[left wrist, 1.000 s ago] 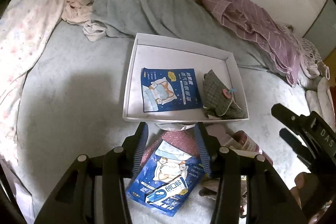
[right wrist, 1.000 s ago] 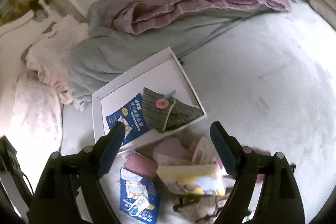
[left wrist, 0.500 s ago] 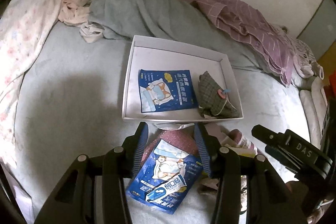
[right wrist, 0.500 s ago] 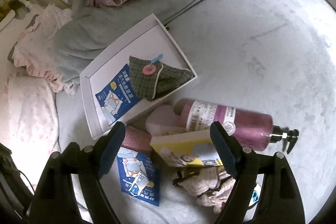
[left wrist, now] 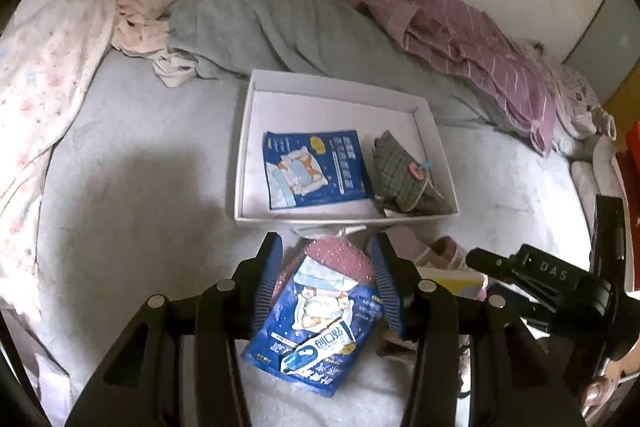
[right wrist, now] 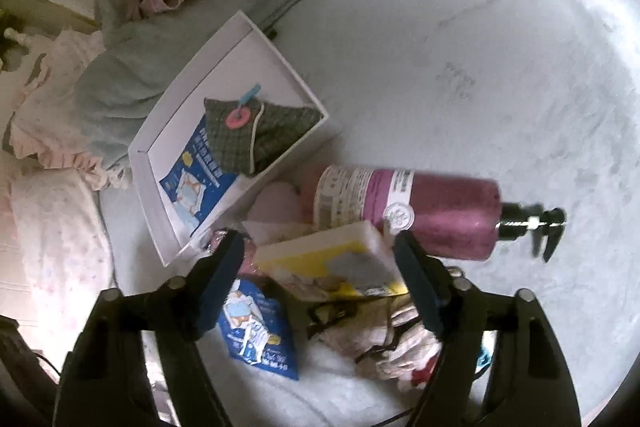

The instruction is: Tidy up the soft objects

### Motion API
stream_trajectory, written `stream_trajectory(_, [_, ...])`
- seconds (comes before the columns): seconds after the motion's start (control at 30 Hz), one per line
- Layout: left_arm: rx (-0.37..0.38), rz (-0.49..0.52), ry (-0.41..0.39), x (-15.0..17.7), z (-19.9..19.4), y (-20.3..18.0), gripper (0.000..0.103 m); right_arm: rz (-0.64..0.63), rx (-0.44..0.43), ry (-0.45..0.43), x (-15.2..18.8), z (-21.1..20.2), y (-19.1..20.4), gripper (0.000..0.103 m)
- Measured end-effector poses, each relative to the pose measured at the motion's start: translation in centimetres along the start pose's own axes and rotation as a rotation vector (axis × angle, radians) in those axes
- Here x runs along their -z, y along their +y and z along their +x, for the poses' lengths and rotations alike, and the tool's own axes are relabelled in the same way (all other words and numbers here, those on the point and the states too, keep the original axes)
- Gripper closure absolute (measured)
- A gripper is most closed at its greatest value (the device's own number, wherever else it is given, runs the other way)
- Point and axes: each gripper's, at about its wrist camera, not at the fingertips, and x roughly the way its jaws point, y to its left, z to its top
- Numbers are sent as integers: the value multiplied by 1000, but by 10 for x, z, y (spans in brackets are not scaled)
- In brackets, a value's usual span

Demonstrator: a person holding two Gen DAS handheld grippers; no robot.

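Note:
A white box [left wrist: 246, 147] [right wrist: 280, 55] lies on the grey bed and holds a blue packet [left wrist: 316, 167] [right wrist: 192, 183] and a green plaid pouch [left wrist: 404, 179] [right wrist: 264, 131]. My left gripper [left wrist: 326, 279] is open above a second blue packet [left wrist: 320, 323] [right wrist: 260, 335] that lies over a pink glittery item [left wrist: 336, 257]. My right gripper [right wrist: 320, 259] is open above a yellow-and-white packet [right wrist: 332, 259]; it shows in the left wrist view [left wrist: 520, 267].
A pink pump bottle [right wrist: 420, 211] lies right of the box. A cream checked cloth [right wrist: 396, 343] lies under the right gripper. A grey blanket [left wrist: 272, 23], a purple striped cloth [left wrist: 460, 31] and a floral pillow [left wrist: 44, 67] lie behind and left.
My right gripper has moved down and closer over the pile, bringing the pump bottle into view. My left gripper has drawn back slightly from the box. Both stay open.

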Motion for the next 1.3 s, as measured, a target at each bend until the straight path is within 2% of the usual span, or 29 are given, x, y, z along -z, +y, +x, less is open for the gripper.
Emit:
stream_trajectory(0.13, [30,28,22,3,1,-5,57,29,-19,14,0,3,-3,41])
stream_trajectory(0.27, [22,53,31,5,4,-8,57,23,19,-17,-2,0,-5,43])
stream_trajectory(0.4, [60,42,72,3,17,-2,57,-9,47,-30,-4,-2,-5,43])
stream_trajectory(0.57, [122,-19,163,0,44,12,57,-11,28,45,-6,16,-7,51])
stream_trajectory(0.63, [130,-46,197,1,54,17,57,-19,41,27,-6,16,-5,55])
stream_trajectory(0.77, [178,-137,252,1,71,35,57,-34,48,35,-5,18,-4,70])
stream_trajectory(0.8, [184,-150,256,1,74,38,57,-46,47,40,-5,20,-3,74])
stream_trajectory(0.97, [186,-157,214,-2,77,44,57,-98,48,35,-5,23,3,82])
stream_trajectory(1.17, [219,-142,234,-5,85,41,57,-133,26,-7,-3,11,7,85])
stream_trajectory(1.3, [287,-178,242,-5,93,39,57,-159,10,-52,-1,-4,9,85])
